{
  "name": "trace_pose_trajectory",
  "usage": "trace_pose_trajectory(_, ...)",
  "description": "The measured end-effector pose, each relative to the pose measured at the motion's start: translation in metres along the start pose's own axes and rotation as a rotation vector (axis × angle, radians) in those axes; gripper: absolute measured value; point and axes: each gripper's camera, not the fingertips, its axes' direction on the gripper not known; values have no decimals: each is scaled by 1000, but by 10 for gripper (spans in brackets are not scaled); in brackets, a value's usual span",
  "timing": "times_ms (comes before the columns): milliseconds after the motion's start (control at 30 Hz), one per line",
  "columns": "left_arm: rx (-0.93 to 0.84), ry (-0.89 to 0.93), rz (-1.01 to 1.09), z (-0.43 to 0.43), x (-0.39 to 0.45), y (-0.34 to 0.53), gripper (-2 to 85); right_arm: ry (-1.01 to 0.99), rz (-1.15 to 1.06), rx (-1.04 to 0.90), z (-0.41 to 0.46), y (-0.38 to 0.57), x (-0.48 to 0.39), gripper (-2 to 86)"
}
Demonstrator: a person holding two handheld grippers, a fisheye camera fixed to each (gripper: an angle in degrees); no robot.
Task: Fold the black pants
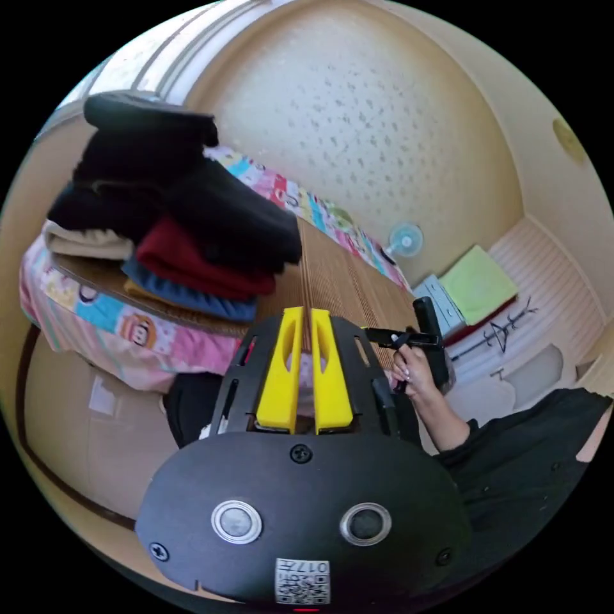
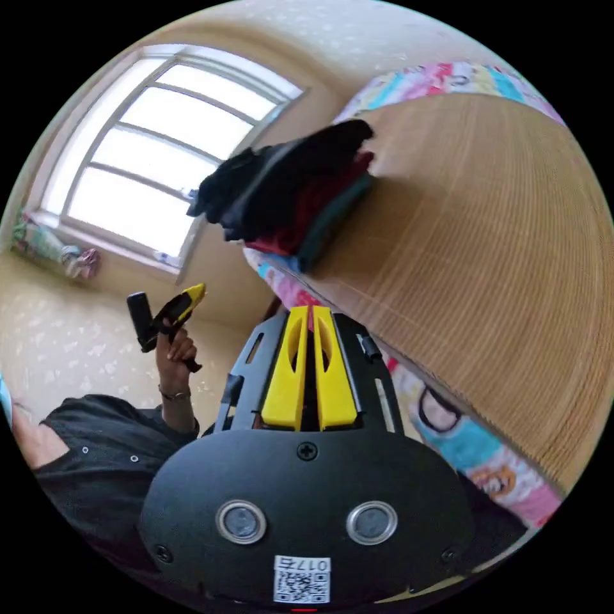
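while both hand-held grippers (image 1: 306,311) (image 2: 308,308) sit closed and empty, black pants (image 1: 192,185) top the stack beyond.

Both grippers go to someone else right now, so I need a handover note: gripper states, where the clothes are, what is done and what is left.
Left gripper: yellow jaws close together, nothing between them, held off the bed's near edge.
Right gripper: jaws likewise together and empty, also raised beside the bed.
Clothes: a stack of folded clothes sits at one end of the woven mat on the bed, with black garments on top of red, blue and beige ones.
Done: I cannot tell whether the black pants are among the top black pieces.
Left: check the top black piece is folded squarely; the mat beside the stack is bare.
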Motion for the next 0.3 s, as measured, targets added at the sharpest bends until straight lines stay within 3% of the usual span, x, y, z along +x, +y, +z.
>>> trace_pose_trajectory(133, -314, 6, -12, 80, 11, 36, -6, 211, 366, 24, -71, 110, 102, 20)
trace_pose_trajectory(167, -413, 47, -8, 102, 17, 42, -8, 239, 480, 110, -108, 151, 130, 19)
trace_pose_trajectory(300, -510, 185, 60, 138, 54, 45, -10, 369, 768, 422, -235, 291, 189, 34)
